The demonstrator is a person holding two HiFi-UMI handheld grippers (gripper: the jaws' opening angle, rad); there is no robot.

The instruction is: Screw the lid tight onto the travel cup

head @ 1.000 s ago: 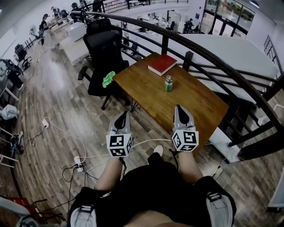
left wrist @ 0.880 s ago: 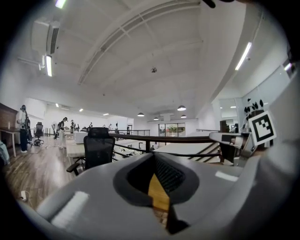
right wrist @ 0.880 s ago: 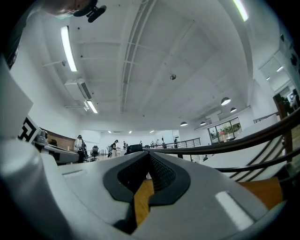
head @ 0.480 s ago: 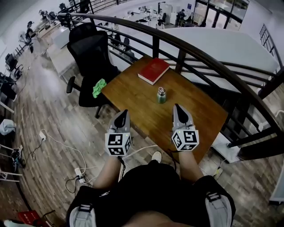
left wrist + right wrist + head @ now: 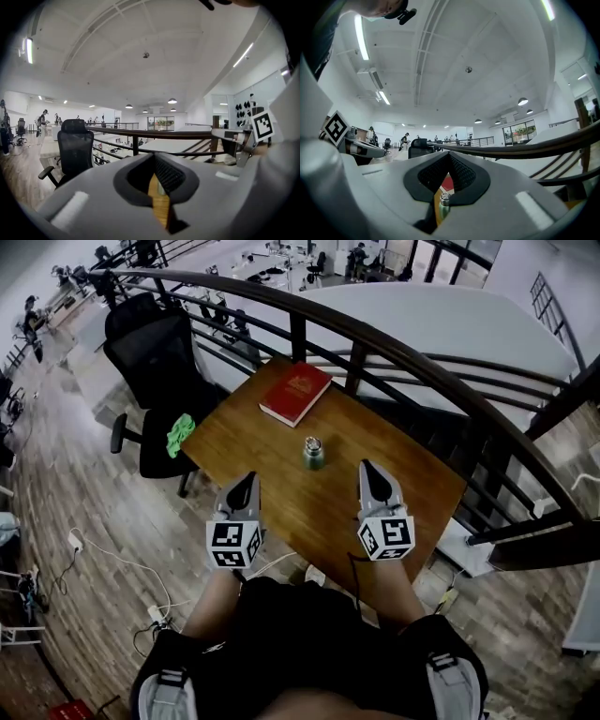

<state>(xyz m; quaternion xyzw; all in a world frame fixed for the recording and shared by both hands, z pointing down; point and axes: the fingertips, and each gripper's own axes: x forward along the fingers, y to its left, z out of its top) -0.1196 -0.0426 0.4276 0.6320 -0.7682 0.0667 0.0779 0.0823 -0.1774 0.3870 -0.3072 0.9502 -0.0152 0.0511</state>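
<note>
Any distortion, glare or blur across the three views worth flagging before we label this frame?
Head view: strong fisheye, the railing bows into an arc; the cup and table stay sharp, colours look muted. Left gripper view: black vignette round the edges, near foreground soft, chair clear. Right gripper view: same vignette, ceiling light blown out, the cup soft in the near foreground.

Bright ceiling lights (image 5: pixel 361 37); fisheye-bent edges; dark corners.

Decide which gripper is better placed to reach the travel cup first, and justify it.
Probably the right gripper: the travel cup lines up ahead of its shut jaws in its own view, while the left gripper faces mostly table. Both are empty.
</note>
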